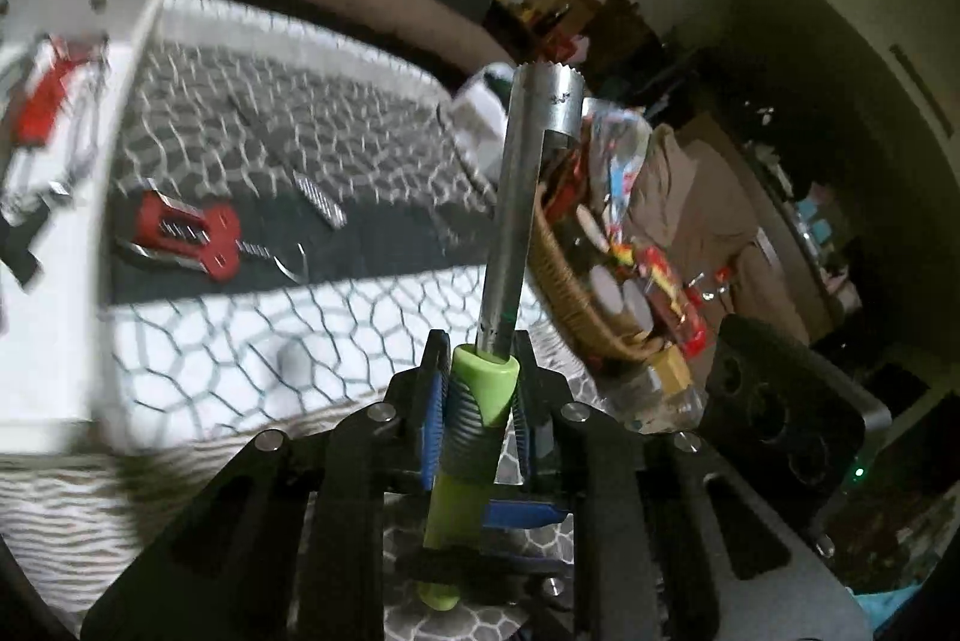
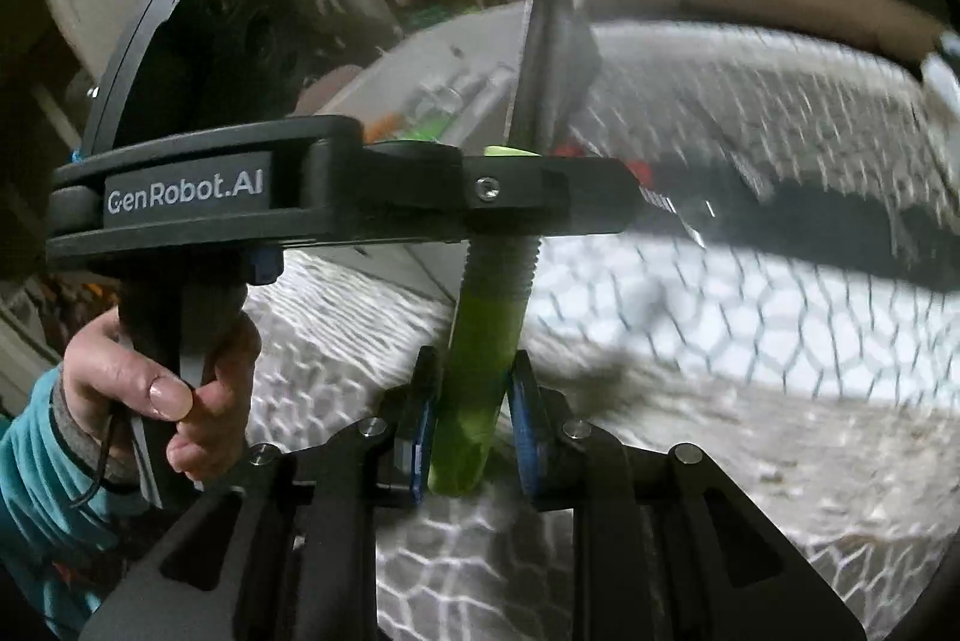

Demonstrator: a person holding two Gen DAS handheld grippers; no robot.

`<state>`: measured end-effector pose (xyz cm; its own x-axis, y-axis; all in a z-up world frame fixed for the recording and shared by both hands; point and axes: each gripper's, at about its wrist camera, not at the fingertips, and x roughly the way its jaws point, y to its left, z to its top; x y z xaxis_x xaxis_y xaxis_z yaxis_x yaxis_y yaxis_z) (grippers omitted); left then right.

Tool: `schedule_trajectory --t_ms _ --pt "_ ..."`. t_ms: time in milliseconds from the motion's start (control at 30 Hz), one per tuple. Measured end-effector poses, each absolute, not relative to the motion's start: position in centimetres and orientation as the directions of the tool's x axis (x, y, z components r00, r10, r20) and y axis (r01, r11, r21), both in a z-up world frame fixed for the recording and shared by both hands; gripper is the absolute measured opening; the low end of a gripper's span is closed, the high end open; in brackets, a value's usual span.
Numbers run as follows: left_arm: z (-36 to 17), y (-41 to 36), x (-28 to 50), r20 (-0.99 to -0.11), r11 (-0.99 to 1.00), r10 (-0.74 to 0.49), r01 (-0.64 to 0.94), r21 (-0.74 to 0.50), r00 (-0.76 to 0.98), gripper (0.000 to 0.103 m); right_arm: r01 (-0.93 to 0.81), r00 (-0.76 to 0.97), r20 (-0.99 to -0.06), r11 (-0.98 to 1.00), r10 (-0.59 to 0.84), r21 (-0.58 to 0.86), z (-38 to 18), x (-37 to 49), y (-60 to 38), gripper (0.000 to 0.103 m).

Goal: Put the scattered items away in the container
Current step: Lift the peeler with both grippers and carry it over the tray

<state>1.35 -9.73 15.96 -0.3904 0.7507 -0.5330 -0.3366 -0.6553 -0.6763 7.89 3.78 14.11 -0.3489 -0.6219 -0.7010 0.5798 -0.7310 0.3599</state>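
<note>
Left wrist view: the left gripper (image 1: 480, 401) has its fingers closed on the ribbed grip of a green-handled corer (image 1: 516, 197), whose steel tube points to 12 o'clock. At 9 o'clock stands the white container (image 1: 129, 113), with a red tool (image 1: 186, 233) on the patterned cloth (image 1: 336, 341) beside it.

Right wrist view: the right gripper (image 2: 471, 413) has its fingers clamped on the corer's green handle end, below the left gripper crossing at 10 o'clock.
</note>
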Motion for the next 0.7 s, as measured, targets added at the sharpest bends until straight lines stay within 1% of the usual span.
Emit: schedule_trajectory --t_ms 200,367,533,700 --pt "21.5 -15.0 0.9 -0.523 -0.681 0.720 -0.318 -0.659 -0.456 0.016 0.641 -0.334 -0.653 -0.672 -0.680 0.371 19.9 6.9 -1.1 0.023" --pt "23.8 -20.0 -0.3 -0.560 -0.731 0.665 -0.276 -0.624 -0.494 0.016 0.672 -0.298 -0.620 -0.621 -0.726 0.403 22.7 4.6 -6.1 0.023" --pt "23.8 -24.2 -2.9 -0.634 -0.791 0.599 -0.235 -0.566 -0.490 0.016 0.645 -0.240 -0.597 -0.585 -0.766 0.491 22.4 0.9 -10.7 0.023" --pt "21.6 -27.7 -6.7 -0.696 -0.828 0.548 -0.187 -0.528 -0.465 0.016 0.581 -0.204 -0.600 -0.589 -0.773 0.562 19.6 -4.1 -14.3 0.022"
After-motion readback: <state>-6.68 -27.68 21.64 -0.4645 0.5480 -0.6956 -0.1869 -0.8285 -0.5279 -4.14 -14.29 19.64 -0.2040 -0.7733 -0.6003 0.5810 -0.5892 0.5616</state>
